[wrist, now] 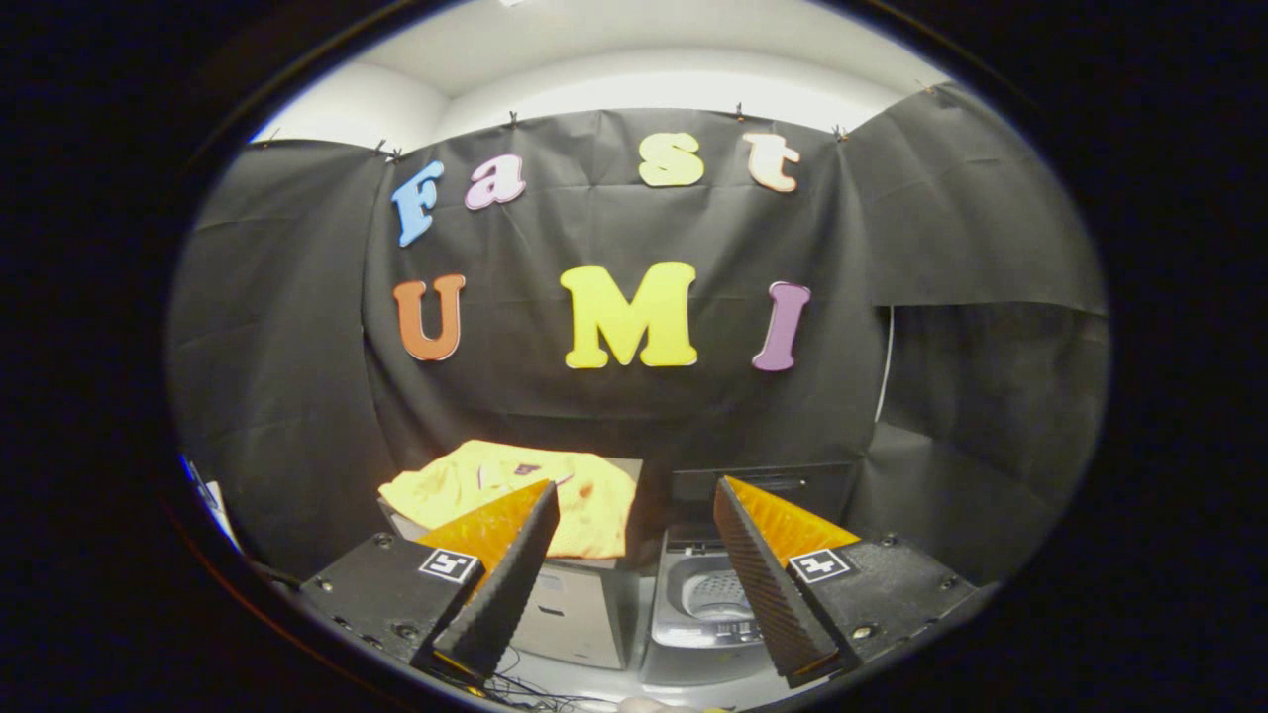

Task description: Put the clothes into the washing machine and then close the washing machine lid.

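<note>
A yellow garment lies draped over a grey box, beyond and just ahead of the left finger, spread wider than it is deep. To its right stands the small washing machine, lid raised, its drum showing between the fingers. The gripper hovers with fingers spread wide, holding nothing; the cloth lies ahead and to the left.

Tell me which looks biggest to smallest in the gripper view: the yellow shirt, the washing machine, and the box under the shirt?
1. Yellow shirt, spread widest.
2. Washing machine and the box look alike; the open, empty fingers hide parts of both, so I won't rank them.

The machine's lid stands open.
</note>
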The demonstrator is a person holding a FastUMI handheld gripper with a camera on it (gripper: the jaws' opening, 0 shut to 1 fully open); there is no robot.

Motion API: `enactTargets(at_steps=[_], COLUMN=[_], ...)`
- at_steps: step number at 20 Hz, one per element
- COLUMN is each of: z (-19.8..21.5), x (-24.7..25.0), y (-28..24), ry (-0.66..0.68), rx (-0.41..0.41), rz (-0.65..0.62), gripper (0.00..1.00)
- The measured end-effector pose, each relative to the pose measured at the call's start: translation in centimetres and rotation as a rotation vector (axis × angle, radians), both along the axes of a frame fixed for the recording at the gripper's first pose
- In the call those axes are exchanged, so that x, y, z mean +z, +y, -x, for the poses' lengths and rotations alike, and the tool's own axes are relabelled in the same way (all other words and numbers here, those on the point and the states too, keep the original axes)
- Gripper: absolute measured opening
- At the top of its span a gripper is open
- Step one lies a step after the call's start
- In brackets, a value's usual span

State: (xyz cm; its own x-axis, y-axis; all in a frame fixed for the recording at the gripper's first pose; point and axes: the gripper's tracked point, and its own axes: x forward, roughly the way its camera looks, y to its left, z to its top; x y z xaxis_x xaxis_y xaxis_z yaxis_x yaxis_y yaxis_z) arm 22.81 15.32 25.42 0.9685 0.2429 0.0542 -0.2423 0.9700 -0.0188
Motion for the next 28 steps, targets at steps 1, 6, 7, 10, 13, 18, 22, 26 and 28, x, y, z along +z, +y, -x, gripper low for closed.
enactTargets(at_steps=[1,6,7,10,13,18,22,26,28], z=[-1.1,-6.2,-7.4,-10.2,-13.0,-16.9,-19.2,-20.4,-20.8], x=[0.4,1.8,1.8,1.1,0.2,-3.4,-7.1,-10.7,-12.4], y=[1.4,7.9,9.2,12.8,15.7,19.4,21.7,23.1,22.9], ry=[0.008,0.053,0.068,0.121,0.173,0.310,0.389,0.481,0.534], rx=[0.020,0.097,0.110,0.133,0.139,0.123,0.108,0.084,0.044], rz=[0.002,0.019,0.023,0.051,0.063,0.056,0.096,0.091,0.097], gripper=[0.99,0.99,0.99,0.99,0.99,0.99,0.99,0.99,0.99])
